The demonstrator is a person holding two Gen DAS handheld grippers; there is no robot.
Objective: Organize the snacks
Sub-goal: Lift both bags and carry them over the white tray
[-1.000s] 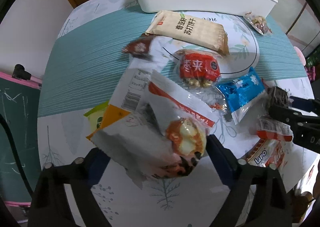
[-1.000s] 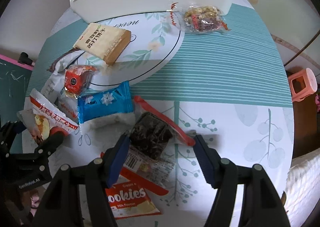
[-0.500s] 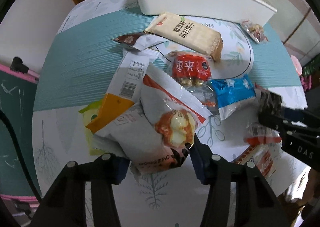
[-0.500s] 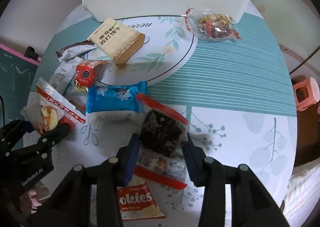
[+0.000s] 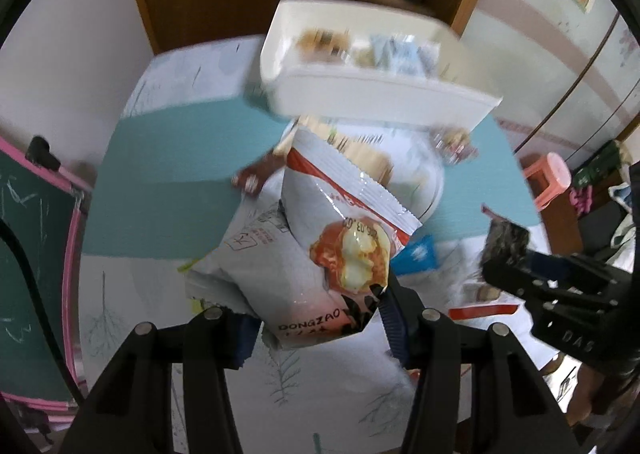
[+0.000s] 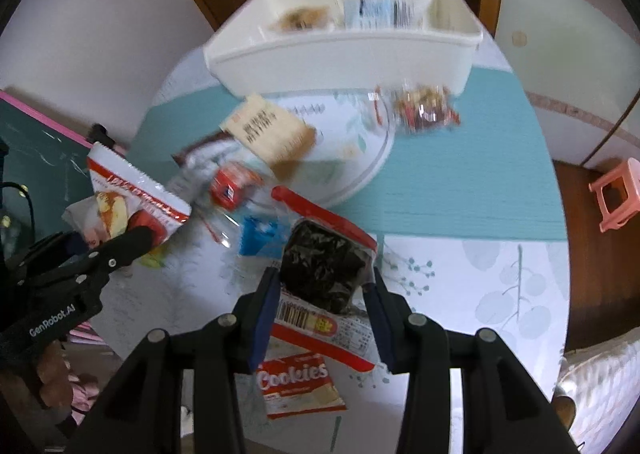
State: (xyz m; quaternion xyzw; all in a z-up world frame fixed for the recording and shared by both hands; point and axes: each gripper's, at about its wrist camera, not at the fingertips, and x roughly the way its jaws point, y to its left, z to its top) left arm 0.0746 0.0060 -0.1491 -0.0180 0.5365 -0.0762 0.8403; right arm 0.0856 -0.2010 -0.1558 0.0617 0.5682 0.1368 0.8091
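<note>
Midway through tidying the snacks, we hold a packet in each tool above the round table (image 6: 460,190). Our left gripper (image 5: 316,318) is clamped on the lower end of a white-and-red pouch (image 5: 332,254), which stands up between its jaws with a second white wrapper (image 5: 248,266) bunched against it; whether that one is pinched too we cannot tell. Our right gripper (image 6: 320,302) is closed narrow on a clear packet with a dark cake (image 6: 324,266), its red-edged wrapper trailing below the pads.

The white bin (image 6: 344,54) waits at the far edge of the table, already holding a few packets. Still loose on the cloth are a tan cracker pack (image 6: 268,130), a small red packet (image 6: 232,186), a blue packet (image 6: 260,234), a bag of nuts (image 6: 424,110) and a cookies pack (image 6: 300,382).

We judge the risks plain enough. Each grip bites only one end of a slippery wrapper, so a quick swing toward the bin could let a packet slide free. The extra wrapper on the left may drop short. Both tools heading for one bin could also collide over its rim.
</note>
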